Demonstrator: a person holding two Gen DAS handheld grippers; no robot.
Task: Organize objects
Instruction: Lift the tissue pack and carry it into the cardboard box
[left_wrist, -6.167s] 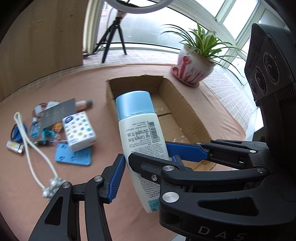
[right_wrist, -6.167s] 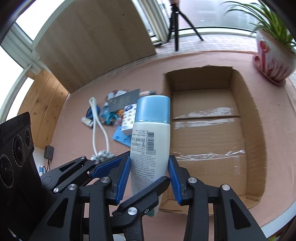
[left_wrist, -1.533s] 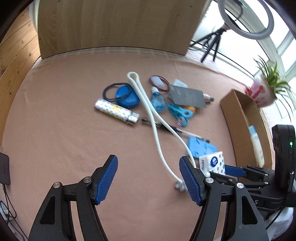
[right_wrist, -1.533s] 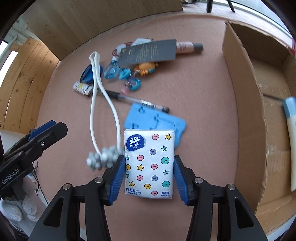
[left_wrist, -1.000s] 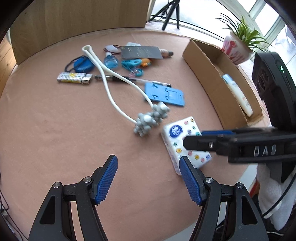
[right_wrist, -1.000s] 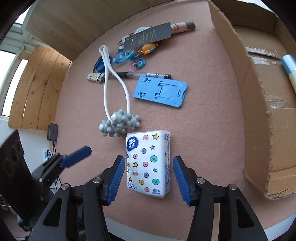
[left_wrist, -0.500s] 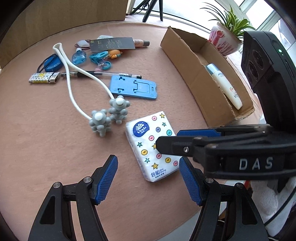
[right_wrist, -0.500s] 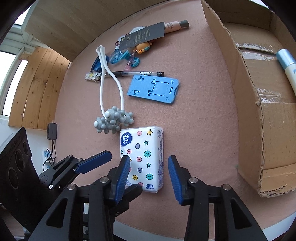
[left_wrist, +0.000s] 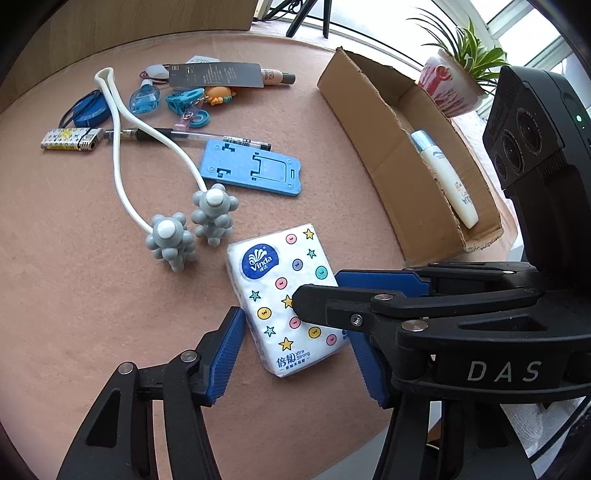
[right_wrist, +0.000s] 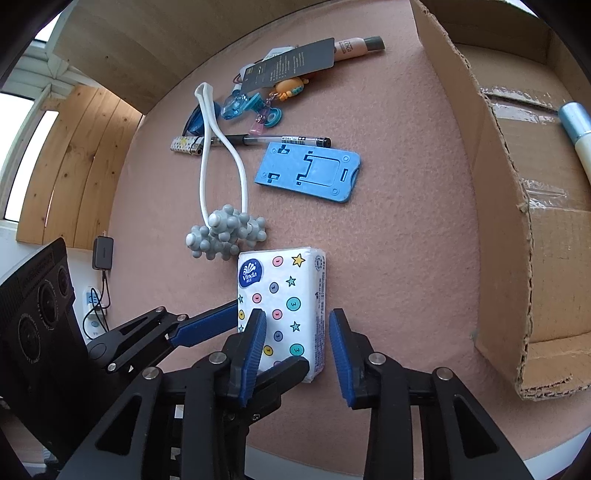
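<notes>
A white tissue pack (left_wrist: 280, 284) with coloured dots and stars lies flat on the pink table cover. My left gripper (left_wrist: 299, 343) is open, its blue pads on either side of the pack's near end. From the right, my right gripper (left_wrist: 319, 286) reaches over the same pack. In the right wrist view the tissue pack (right_wrist: 284, 288) sits between the pads of the right gripper (right_wrist: 295, 321), which is open with a small gap on the right. The left gripper (right_wrist: 255, 343) comes in from the left. A lotion bottle (left_wrist: 447, 177) lies in the cardboard box (left_wrist: 369, 122).
A grey knobbly massager (left_wrist: 192, 232) on a white cord touches the pack's far corner. Beyond it lie a blue phone stand (left_wrist: 255, 170), a pen (left_wrist: 207, 138), a lighter (left_wrist: 70, 140), keychains and a dark card (left_wrist: 214, 75). A potted plant (left_wrist: 450, 88) stands behind the box. The table edge is close below.
Both grippers have come closer to the tissue pack. The left gripper's pads now flank its near end, and the right gripper's jaws have narrowed slightly around it.
</notes>
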